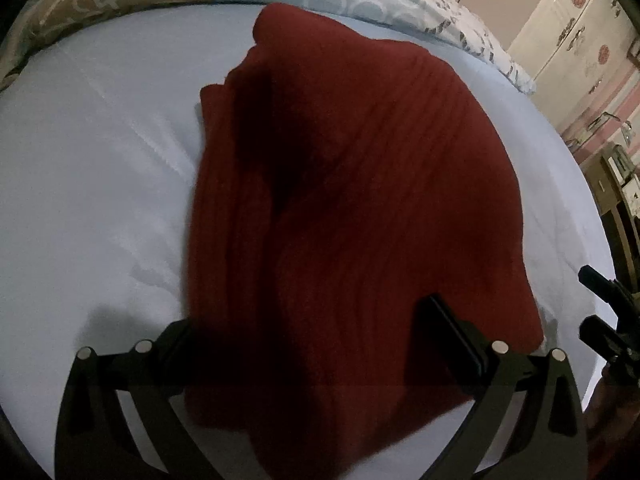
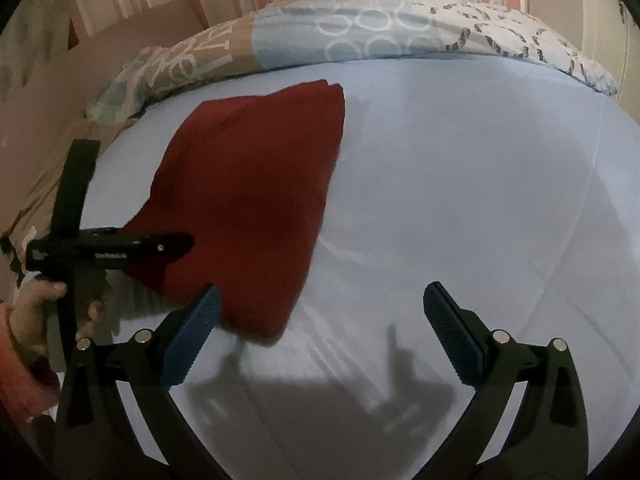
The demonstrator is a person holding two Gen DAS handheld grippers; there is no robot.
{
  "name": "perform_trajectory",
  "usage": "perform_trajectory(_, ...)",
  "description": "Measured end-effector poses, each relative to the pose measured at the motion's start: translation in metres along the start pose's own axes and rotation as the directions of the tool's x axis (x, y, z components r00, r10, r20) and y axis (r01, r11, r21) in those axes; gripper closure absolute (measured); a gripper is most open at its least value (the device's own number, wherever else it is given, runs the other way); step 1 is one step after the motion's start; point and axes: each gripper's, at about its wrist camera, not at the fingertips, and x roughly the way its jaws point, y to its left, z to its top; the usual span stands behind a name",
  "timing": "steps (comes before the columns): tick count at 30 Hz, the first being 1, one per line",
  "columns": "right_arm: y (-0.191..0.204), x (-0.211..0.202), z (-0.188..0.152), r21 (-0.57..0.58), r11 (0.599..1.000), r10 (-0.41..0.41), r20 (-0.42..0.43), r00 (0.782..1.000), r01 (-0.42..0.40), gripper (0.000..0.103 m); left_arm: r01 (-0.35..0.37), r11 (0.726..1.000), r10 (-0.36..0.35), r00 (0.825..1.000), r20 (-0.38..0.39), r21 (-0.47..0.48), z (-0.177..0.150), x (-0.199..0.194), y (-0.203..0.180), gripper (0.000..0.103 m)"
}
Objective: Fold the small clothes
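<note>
With the red garment (image 2: 248, 200) lying folded on the bed (image 2: 460, 184) at centre-left of my right view, my right claw (image 2: 320, 336) gaped wide and empty while my left claw (image 1: 308, 336) straddled its near edge unclamped, so I judged another fold came next.

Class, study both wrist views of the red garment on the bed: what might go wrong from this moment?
1. The red garment lies bunched and uneven, so a fold may come out crooked.
2. The left hand-held gripper straddles thick cloth and may drag the whole pile across the blue sheet.
3. The right hand-held gripper is open beside the garment and may catch the sheet.
</note>
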Motion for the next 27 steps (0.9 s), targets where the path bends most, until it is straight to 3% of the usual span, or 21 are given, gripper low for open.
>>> perform_trajectory(6, 0.000, 0.008, 0.002, -0.005, 1.000, -0.008, -0.009, 1.000, 0.008, 0.003, -0.059, 0.998, 0.060, 0.998, 0.026, -0.009, 0.002, 0.006, -0.006, 0.005)
perform_trajectory(11, 0.003, 0.023, 0.012, -0.009, 1.000, 0.007, -0.011, 1.000, -0.007, 0.003, -0.132, 0.991, 0.131, 0.989, 0.074, 0.016, -0.005, 0.003, -0.021, 0.033)
perform_trajectory(13, 0.005, 0.033, 0.025, -0.015, 1.000, 0.015, -0.010, 1.000, -0.015, 0.003, -0.154, 0.988, 0.151, 0.985, 0.086, 0.030, -0.005, 0.001, -0.026, 0.038)
perform_trajectory(16, 0.007, 0.049, 0.050, -0.011, 0.999, 0.038, -0.005, 0.999, -0.038, 0.003, -0.156, 0.987, 0.153, 0.985, 0.085, 0.030, -0.004, 0.003, -0.024, 0.040)
perform_trajectory(21, 0.007, 0.096, 0.083, 0.023, 0.997, 0.072, -0.070, 0.995, -0.070, 0.003, -0.178, 0.984, 0.174, 0.981, 0.084, 0.032, -0.005, 0.000, -0.027, 0.042)
perform_trajectory(27, 0.020, 0.129, 0.096, 0.042, 0.990, 0.137, -0.143, 0.980, -0.132, 0.003, -0.238, 0.970, 0.233, 0.968, 0.099, 0.041, 0.002, 0.010, -0.042, 0.043)
